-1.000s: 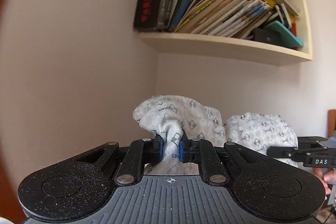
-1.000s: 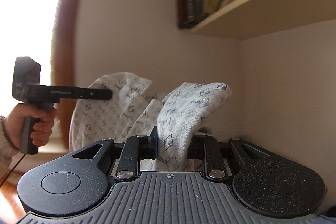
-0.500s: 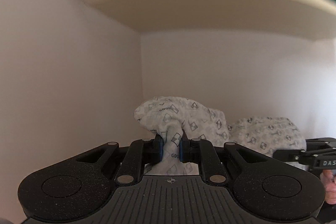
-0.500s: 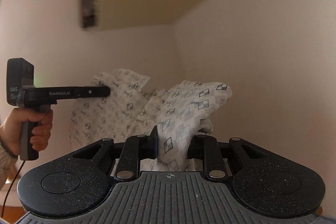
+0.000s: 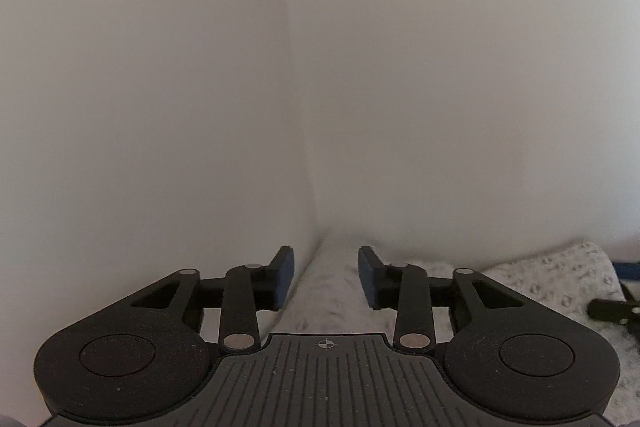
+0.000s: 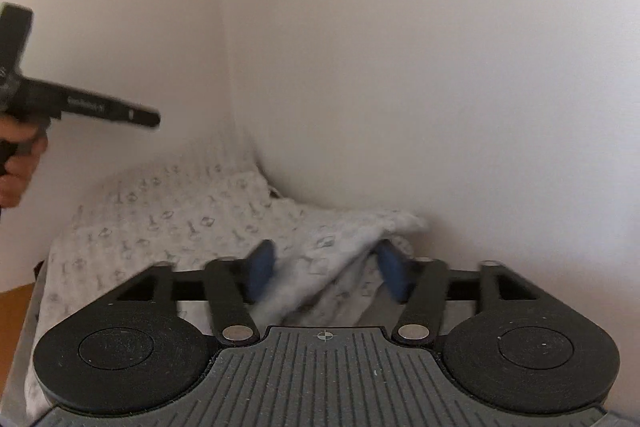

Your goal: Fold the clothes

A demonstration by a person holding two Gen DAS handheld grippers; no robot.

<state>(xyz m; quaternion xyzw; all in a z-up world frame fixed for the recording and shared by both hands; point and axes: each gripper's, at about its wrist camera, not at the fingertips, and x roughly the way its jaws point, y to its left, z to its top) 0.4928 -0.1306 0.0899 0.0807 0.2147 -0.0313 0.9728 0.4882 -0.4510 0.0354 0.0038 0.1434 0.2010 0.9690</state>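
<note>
Light: soft, dim, even | blur: motion smear | edges: fisheye bend, dark corners

White garment (image 6: 168,223) with small grey diamond print; black tools with blue pads (image 6: 260,269); plain white walls (image 5: 460,87).

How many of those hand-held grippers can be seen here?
2. In the right wrist view, the right hand-held gripper fills the foreground, jaws open around the patterned cloth; the left hand-held gripper is at the left edge, above the cloth.
</note>
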